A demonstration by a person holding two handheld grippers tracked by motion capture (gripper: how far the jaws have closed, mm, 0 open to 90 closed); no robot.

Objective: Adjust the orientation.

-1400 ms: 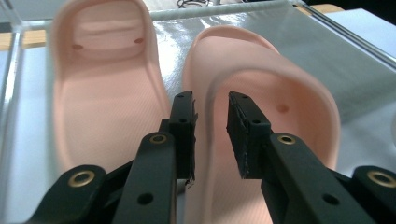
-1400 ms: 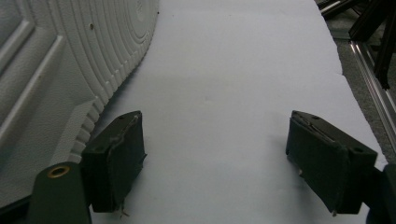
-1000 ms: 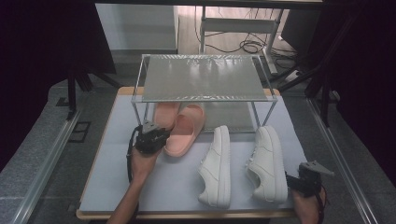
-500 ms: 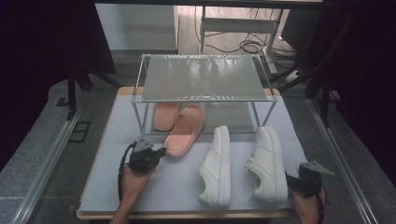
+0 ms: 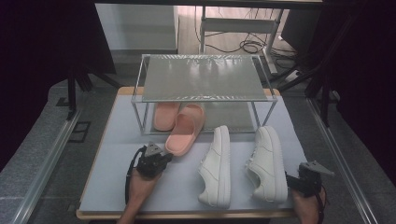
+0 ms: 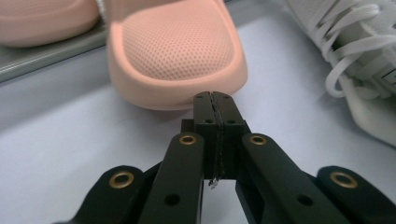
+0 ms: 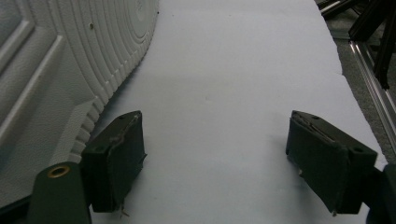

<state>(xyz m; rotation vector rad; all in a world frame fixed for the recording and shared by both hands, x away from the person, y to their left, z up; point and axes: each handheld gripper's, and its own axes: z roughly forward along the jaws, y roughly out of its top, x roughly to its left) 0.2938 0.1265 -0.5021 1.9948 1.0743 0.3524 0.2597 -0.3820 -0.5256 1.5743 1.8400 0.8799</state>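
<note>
**Pink slipper dead ahead of closed left fingers**

Grey worktop point(image 5: 116, 186) carries everything. Biggest item: metal-and-glass shoe rack point(image 5: 201, 77) at the far side, one pink slipper point(image 5: 164, 115) tucked under it on the lower shelf.

Second pink slipper point(image 5: 183, 132) lies half out of the rack, long axis running diagonally from the shelf toward the person, near end pointing at the left gripper point(image 5: 163, 154). In the left gripper view that rounded end point(image 6: 177, 51) sits straight ahead of the fingers point(image 6: 205, 116), just beyond the tips; can't tell if touching. Fingers are pressed together, holding nothing.

Two white sneakers on the near right: one in the middle point(image 5: 216, 166), one further right point(image 5: 267, 163), both lying roughly front-to-back. The middle one is just beside the slipper's right edge; its laces point(image 6: 355, 51) show at the right of the left gripper view.

Right gripper point(image 5: 303, 179) rests at the near right corner, fingers point(image 7: 116, 158) spread wide and empty, the right sneaker's sole point(image 7: 70, 70) just beside the left one.

Judgement: left hand is much nearer the slipper. Fingers must open before any grasp; the slipper's axis runs along the approach line. The middle sneaker limits room on that side.
</note>
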